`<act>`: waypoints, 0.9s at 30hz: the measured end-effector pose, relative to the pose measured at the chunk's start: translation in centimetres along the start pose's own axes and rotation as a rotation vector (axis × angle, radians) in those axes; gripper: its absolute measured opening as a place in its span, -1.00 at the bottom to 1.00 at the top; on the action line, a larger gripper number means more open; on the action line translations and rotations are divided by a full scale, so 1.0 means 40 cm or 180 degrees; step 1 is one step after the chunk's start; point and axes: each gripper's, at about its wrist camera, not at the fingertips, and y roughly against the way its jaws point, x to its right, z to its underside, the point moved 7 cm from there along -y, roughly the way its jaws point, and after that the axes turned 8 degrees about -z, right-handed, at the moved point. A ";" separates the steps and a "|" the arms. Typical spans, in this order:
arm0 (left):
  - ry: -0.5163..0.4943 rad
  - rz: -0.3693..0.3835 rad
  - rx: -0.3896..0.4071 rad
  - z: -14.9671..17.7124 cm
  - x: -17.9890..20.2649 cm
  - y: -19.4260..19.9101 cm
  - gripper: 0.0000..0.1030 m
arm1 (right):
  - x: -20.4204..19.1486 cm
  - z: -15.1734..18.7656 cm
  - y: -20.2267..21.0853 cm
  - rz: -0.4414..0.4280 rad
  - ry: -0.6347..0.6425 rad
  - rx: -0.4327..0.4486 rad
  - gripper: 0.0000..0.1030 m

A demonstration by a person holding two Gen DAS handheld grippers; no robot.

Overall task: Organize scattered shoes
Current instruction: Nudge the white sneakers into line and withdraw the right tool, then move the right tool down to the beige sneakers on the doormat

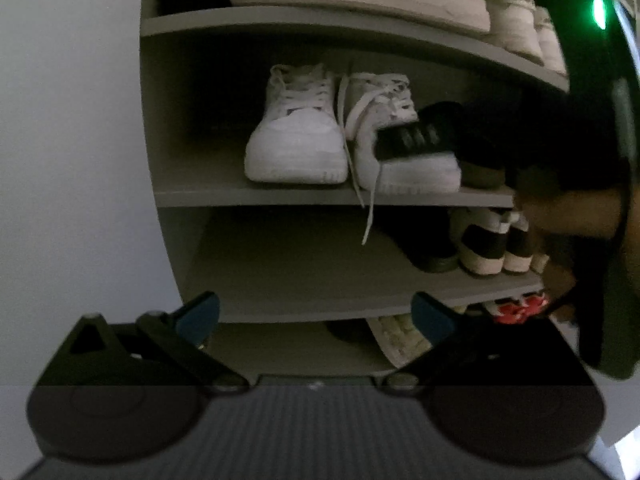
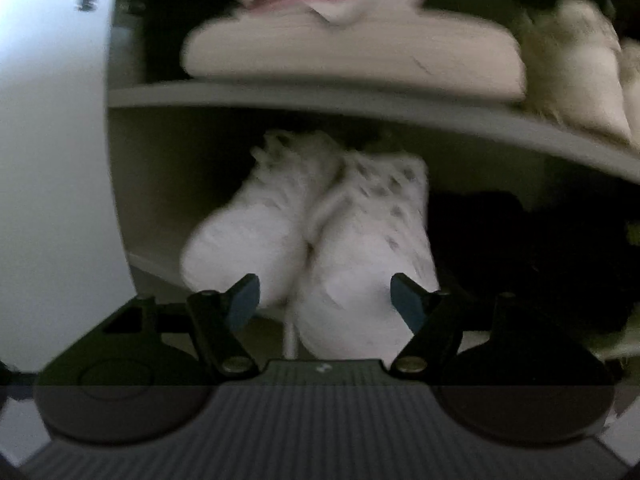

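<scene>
Right claw (image 2: 325, 300) sits low centre of the right wrist view, jaws apart with nothing pinched; the toe of the right white sneaker (image 2: 360, 264) lies in the gap, and neither blue pad looks to be touching it. The left white sneaker (image 2: 244, 236) is just beside it, the two touching at the toes. The pair stands on the middle shelf (image 1: 280, 196) of the rack, mid frame in the left wrist view, toes facing out.

We read the step as squaring up or gripping that right sneaker. To do it well:
- Centre the toe between the pads before closing; the left pad is close to the neighbouring shoe, so we risk catching both.
- A loose lace (image 1: 368, 216) hangs over the shelf edge. Keep it out of the pads, or it drags the shoe crooked.
- A black shoe (image 1: 436, 132) lies tilted against the right sneaker's far side. If we shove sideways, it tips.
- The right wrist view is blurred, so we settle before closing.

Left claw (image 1: 316, 316) is open and empty, low in its frame in front of the lower shelves. It can steady the black shoe if needed.
</scene>
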 end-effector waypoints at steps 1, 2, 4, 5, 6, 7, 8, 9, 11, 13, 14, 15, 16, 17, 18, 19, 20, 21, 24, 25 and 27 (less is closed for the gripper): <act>-0.0002 0.0012 -0.0017 0.000 0.002 0.003 1.00 | 0.013 0.013 -0.005 0.0057 -0.0052 -0.0016 0.34; -0.0007 0.0026 -0.0041 -0.001 0.006 0.008 1.00 | 0.020 0.021 -0.003 0.0051 -0.0103 0.0052 0.34; -0.0035 0.0030 -0.0112 -0.007 0.024 0.013 1.00 | 0.016 0.023 -0.004 0.0061 -0.0090 0.0104 0.34; -0.0039 0.0017 -0.0160 -0.007 0.034 0.014 1.00 | 0.013 0.023 -0.005 0.0067 -0.0080 0.0127 0.34; -0.0046 0.0008 -0.0201 -0.003 0.045 0.020 1.00 | 0.014 0.021 -0.011 0.0065 -0.0085 0.0153 0.34; -0.0056 0.0009 -0.0225 0.001 0.056 0.026 1.00 | 0.018 0.019 -0.020 0.0040 -0.0109 0.0189 0.36; -0.0066 0.0009 -0.0249 0.006 0.068 0.031 1.00 | 0.022 0.017 -0.026 -0.0019 -0.0171 0.0275 0.35; -0.0073 0.0020 -0.0266 0.008 0.077 0.038 1.00 | 0.032 0.016 -0.026 -0.0041 -0.0233 0.0321 0.33; -0.0054 0.0133 -0.0334 0.014 0.104 0.065 0.99 | 0.054 0.014 -0.024 -0.0077 -0.0357 0.0401 0.32; -0.0061 0.0263 -0.0338 0.022 0.129 0.094 1.00 | 0.082 0.048 0.037 -0.0094 -0.0508 0.0597 0.32; -0.0090 0.0353 -0.0309 0.026 0.147 0.115 1.00 | 0.104 0.090 0.087 -0.0084 -0.0557 0.0667 0.32; -0.0115 0.0407 -0.0290 0.029 0.159 0.129 1.00 | 0.127 0.134 0.125 -0.0046 -0.0590 0.0705 0.32; -0.0147 0.0447 -0.0275 0.033 0.169 0.140 1.00 | 0.154 0.180 0.161 0.0049 -0.0636 0.0699 0.32; -0.0193 0.0503 -0.0253 0.039 0.183 0.154 1.00 | 0.182 0.227 0.198 0.0150 -0.0685 0.0686 0.32; -0.0238 0.0558 -0.0231 0.045 0.196 0.168 1.00 | 0.206 0.268 0.225 0.0252 -0.0735 0.0652 0.32; -0.0292 0.0603 -0.0212 0.052 0.212 0.181 1.00 | 0.230 0.308 0.250 0.0354 -0.0786 0.0614 0.32; -0.0348 0.0648 -0.0199 0.059 0.229 0.193 1.00 | 0.269 0.382 0.299 0.0516 -0.0890 0.0542 0.32; -0.0396 0.0688 -0.0181 0.064 0.243 0.201 1.00 | 0.291 0.428 0.328 0.0611 -0.0968 0.0499 0.32; -0.0571 0.0760 -0.0138 0.079 0.288 0.210 1.00 | 0.355 0.600 0.439 0.0968 -0.1320 0.0325 0.33; -0.0625 0.0785 -0.0139 0.088 0.306 0.213 1.00 | 0.370 0.659 0.483 0.1096 -0.1464 0.0274 0.33; -0.0808 0.0834 -0.0183 0.122 0.359 0.213 0.99 | 0.390 0.765 0.565 0.1330 -0.1722 0.0189 0.33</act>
